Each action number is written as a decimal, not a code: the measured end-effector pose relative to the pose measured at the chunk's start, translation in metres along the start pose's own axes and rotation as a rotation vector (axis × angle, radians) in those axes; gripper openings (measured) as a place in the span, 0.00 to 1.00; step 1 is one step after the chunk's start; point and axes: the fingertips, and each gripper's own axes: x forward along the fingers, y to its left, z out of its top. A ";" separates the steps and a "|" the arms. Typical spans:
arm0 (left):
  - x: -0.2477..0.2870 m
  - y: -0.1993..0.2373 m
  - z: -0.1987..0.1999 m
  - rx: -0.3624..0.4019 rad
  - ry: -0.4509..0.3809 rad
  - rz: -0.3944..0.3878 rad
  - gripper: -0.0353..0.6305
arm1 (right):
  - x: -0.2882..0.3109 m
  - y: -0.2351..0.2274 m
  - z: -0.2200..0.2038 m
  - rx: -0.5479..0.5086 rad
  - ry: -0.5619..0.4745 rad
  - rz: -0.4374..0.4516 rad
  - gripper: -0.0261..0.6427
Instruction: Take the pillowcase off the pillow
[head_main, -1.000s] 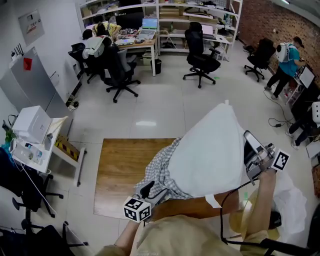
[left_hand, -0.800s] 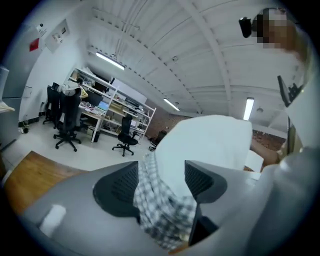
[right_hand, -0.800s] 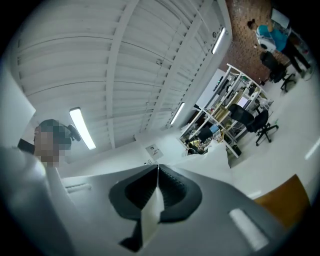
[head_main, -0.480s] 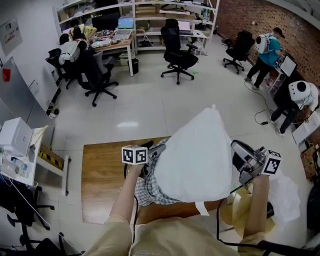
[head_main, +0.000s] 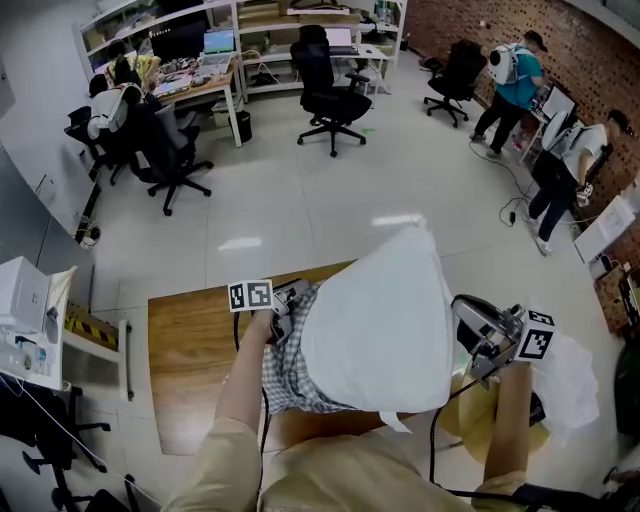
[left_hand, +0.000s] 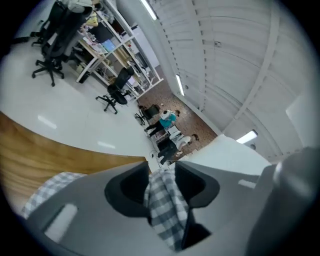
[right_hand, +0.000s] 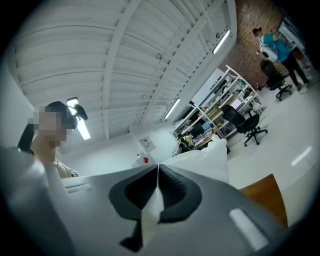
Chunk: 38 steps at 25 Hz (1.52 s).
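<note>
The left claw (head_main: 292, 301) has just been closing, and a fold of the checked pillowcase (left_hand: 165, 205) fills the gap between its jaws, pinched there. The right claw (head_main: 462, 318) is shut tight on a thin fold of the white pillow (right_hand: 200, 157).

The pillow (head_main: 380, 320) stands upright between the two claws, its pointed corner uppermost. The pillowcase (head_main: 285, 375) is bunched round the pillow's lower part on the left claw's side, hanging below that claw. Most of the pillow is bare.

A wooden table (head_main: 190, 350) lies under and beyond the left claw. A crumpled white bag (head_main: 572, 372) lies just past the right claw, on its outer side. Well beyond both claws are office chairs (head_main: 328, 95), a desk with screens (head_main: 190, 85) and two people (head_main: 512, 72) standing by a brick wall.

The pillow blocks the line from one claw to the other. In the head view it covers the right claw's tips and the near right part of the table. The pillow's bottom edge and the lower end of the pillowcase are lost behind the person's tan sleeves (head_main: 225, 465). In the left gripper view, the claw's own grey body hides all but a strip of the cloth. How far the pillowcase reaches round the pillow's far side cannot be seen.
</note>
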 end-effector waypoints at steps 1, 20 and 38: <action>0.003 0.010 0.001 -0.017 -0.006 0.022 0.25 | -0.002 -0.003 0.001 -0.003 -0.002 -0.003 0.04; -0.027 0.184 -0.010 0.298 0.296 0.829 0.07 | 0.025 0.009 0.026 0.005 0.062 0.032 0.04; -0.107 -0.159 -0.128 0.224 0.165 0.166 0.46 | 0.082 -0.009 0.098 -0.098 0.024 -0.034 0.04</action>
